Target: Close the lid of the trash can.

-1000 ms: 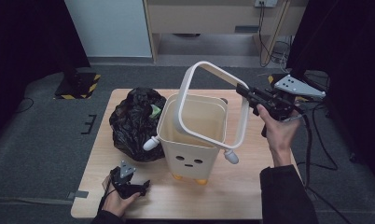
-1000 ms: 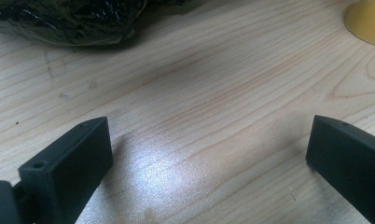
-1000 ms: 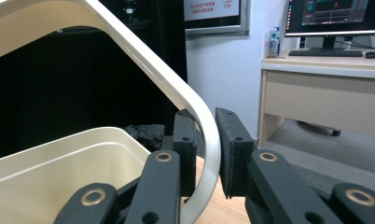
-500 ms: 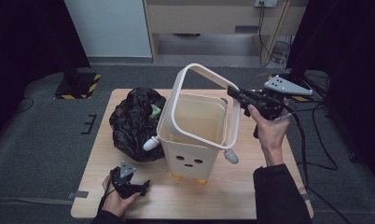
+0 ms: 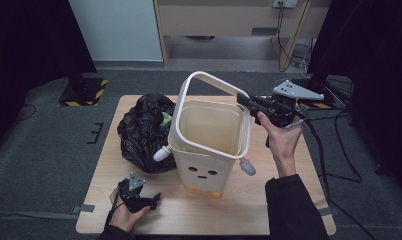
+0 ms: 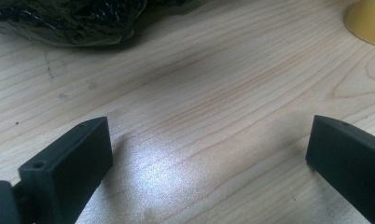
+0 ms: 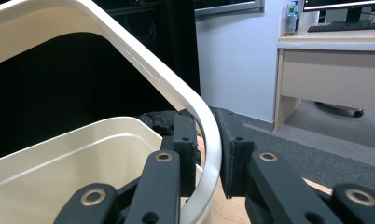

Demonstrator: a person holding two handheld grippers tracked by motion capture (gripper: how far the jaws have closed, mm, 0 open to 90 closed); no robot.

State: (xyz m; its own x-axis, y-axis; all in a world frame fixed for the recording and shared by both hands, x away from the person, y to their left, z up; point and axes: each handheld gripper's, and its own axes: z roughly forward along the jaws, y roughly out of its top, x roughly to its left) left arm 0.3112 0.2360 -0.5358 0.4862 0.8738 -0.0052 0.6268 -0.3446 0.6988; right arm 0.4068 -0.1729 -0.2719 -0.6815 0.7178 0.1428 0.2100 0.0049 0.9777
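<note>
Above the bin (image 5: 209, 150), right tongs (image 5: 245, 101) have lowered its frame (image 5: 189, 95) leftward.

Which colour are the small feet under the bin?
Yellow feet, clearest in the high view.

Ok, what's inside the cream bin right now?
The cream bin shows bare cream walls with no liner; its floor is hidden by the front wall. The ring frame, raised over it, is clamped by the right tool.

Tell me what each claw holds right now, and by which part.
The right claw is shut on the bin's white rim ring, gripping its lifted edge near a corner. The left claw is open over the table, holding nothing.
</note>
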